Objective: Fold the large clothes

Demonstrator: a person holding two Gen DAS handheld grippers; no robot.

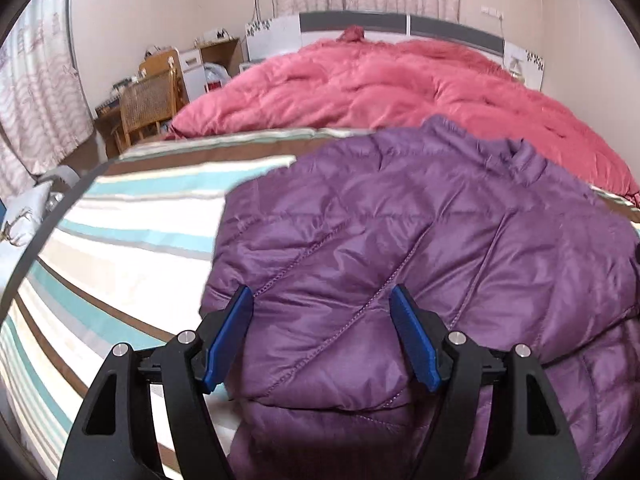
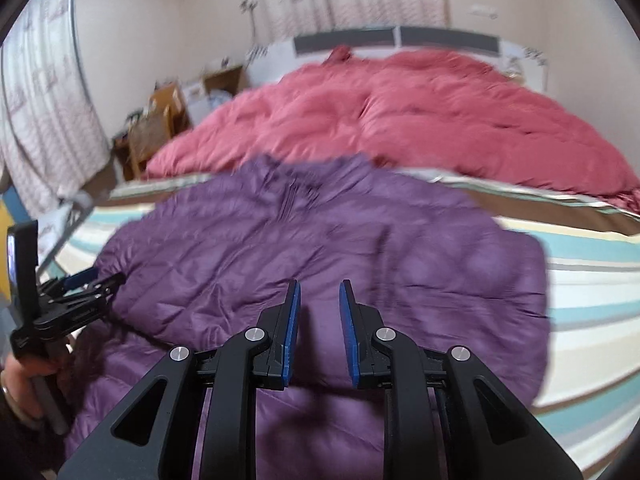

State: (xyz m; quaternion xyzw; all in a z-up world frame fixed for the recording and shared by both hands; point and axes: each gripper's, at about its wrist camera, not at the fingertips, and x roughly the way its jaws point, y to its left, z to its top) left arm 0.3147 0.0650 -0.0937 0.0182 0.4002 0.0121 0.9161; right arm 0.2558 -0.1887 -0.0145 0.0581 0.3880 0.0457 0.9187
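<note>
A purple quilted jacket (image 1: 420,248) lies spread flat on a bed with a striped sheet (image 1: 132,232) in cream, turquoise and brown bands. The jacket sits near the foot edge of the bed, its collar pointing toward the headboard (image 1: 400,26). A strip of striped sheet separates the collar from a rumpled pink duvet (image 1: 380,80), which is heaped across the far half of the bed up to the headboard.

In the left wrist view, the left gripper (image 1: 322,300) hovers over the jacket's left side near the hem. Its blue-padded fingers (image 1: 226,340) are spread wide and nothing is between them; the jacket fabric lies below.

In the right wrist view, the right gripper (image 2: 319,300) hangs above the middle of the jacket near the foot edge. Its jaws stand a narrow gap apart and grip nothing; purple fabric shows through the gap. This view is blurred. At its left edge the left gripper appears from the side, held by a hand (image 2: 20,384) at the jacket's left border.

Beyond the bed's left side stand a wicker-backed wooden chair (image 1: 146,104) and small cabinets. Pale patterned curtains (image 1: 36,92) hang on the left wall and behind the headboard.
</note>
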